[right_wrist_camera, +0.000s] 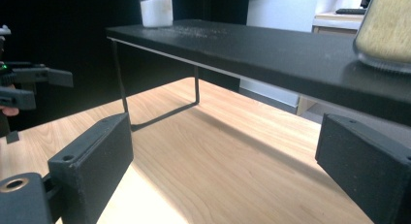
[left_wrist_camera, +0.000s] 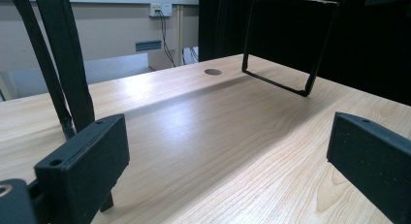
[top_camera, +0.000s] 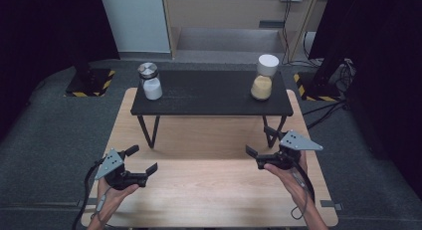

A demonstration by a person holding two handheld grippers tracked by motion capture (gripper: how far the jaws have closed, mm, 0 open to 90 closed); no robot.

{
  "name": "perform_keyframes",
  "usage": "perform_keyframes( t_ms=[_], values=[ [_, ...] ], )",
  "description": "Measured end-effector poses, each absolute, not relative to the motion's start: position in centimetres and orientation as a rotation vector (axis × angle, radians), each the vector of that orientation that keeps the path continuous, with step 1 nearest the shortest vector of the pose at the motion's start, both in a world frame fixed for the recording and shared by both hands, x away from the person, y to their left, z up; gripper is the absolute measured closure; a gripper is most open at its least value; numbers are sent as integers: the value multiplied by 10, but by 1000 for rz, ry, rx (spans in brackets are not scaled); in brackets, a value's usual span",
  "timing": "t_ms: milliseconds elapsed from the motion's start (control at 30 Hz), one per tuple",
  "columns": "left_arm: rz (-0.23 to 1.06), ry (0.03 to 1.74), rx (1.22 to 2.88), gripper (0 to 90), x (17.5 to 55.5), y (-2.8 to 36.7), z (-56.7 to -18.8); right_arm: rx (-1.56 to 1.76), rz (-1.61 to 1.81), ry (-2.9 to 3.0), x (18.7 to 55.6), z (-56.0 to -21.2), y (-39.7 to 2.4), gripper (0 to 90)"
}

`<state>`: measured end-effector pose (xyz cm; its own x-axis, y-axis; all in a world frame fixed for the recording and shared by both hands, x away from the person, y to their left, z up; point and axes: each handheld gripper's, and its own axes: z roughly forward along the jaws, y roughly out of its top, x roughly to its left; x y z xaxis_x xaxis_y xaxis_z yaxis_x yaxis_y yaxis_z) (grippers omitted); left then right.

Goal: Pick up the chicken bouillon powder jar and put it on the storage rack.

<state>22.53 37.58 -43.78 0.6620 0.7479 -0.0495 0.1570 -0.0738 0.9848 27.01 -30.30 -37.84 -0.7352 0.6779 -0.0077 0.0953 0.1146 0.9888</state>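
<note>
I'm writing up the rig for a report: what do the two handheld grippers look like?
Each gripper, left gripper and right gripper, is black with two blocky black jaws that have small screw holes. A grey three-cornered plate dotted with holes sits on top, and a dark cable trails back past the bare forearm.

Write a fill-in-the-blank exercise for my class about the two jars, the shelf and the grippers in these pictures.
1. Both jars stand on the black ____.
2. The jar with the white lid holds ____ powder.
3. The jar with the metal lid stands at the shelf's ____ end.
4. Both the left gripper and the right gripper have jaws that are ____.

Missing words: shelf; yellow; left; open
</note>
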Motion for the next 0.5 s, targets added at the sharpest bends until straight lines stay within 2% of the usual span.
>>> perform_keyframes(
  t_ms=[500],
  values=[
    [586, 759, 1600, 6, 224, 375, -438, 779, 1622, 1929, 261, -411, -294, 69]
  ],
)
